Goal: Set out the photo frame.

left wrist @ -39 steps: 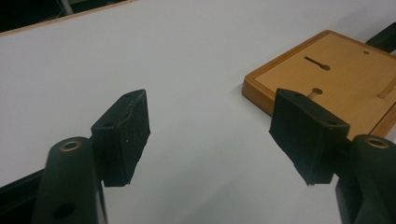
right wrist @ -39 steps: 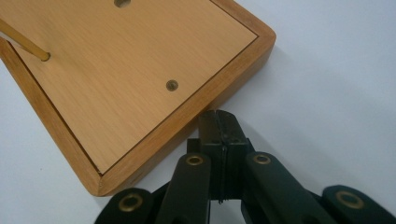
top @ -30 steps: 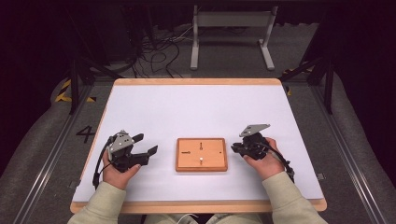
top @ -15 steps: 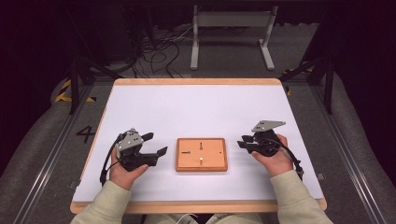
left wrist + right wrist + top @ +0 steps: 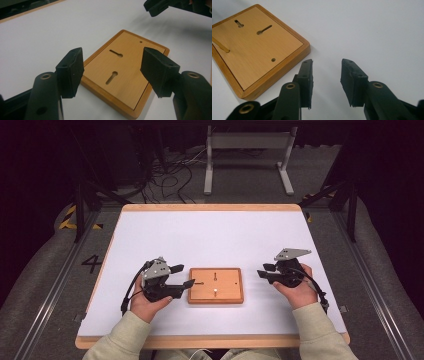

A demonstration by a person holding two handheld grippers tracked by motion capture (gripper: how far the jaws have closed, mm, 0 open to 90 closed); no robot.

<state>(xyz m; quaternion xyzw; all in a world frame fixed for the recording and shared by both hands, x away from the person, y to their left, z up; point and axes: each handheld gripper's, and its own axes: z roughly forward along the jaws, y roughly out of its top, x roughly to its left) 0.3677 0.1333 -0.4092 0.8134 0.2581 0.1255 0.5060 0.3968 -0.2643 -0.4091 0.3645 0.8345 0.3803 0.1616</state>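
A flat wooden board (image 5: 225, 292) with two keyhole slots and a small hole lies on the white table near its front edge. A thin pale peg (image 5: 214, 291) seems to stand in it; in the right gripper view the peg (image 5: 220, 45) crosses the board's left part. My left gripper (image 5: 183, 276) is open at the board's left edge, one jaw tip right at it. From the left gripper view, the gripper (image 5: 111, 53) has wide jaws framing the board (image 5: 125, 75). My right gripper (image 5: 264, 270) is open, a short gap right of the board. Its jaws (image 5: 328, 63) hold nothing, the board (image 5: 254, 50) off to their left.
The white table top (image 5: 210, 235) has a wooden rim and open room behind the board. Dark floor with cables (image 5: 170, 175) and a metal stand (image 5: 247, 155) lies beyond the far edge. The other gripper's jaw (image 5: 157, 6) shows at the top right of the left gripper view.
My left gripper has moved right, up to the board's left edge. The right gripper shifted a little to the right, away from the board. The board has not moved.
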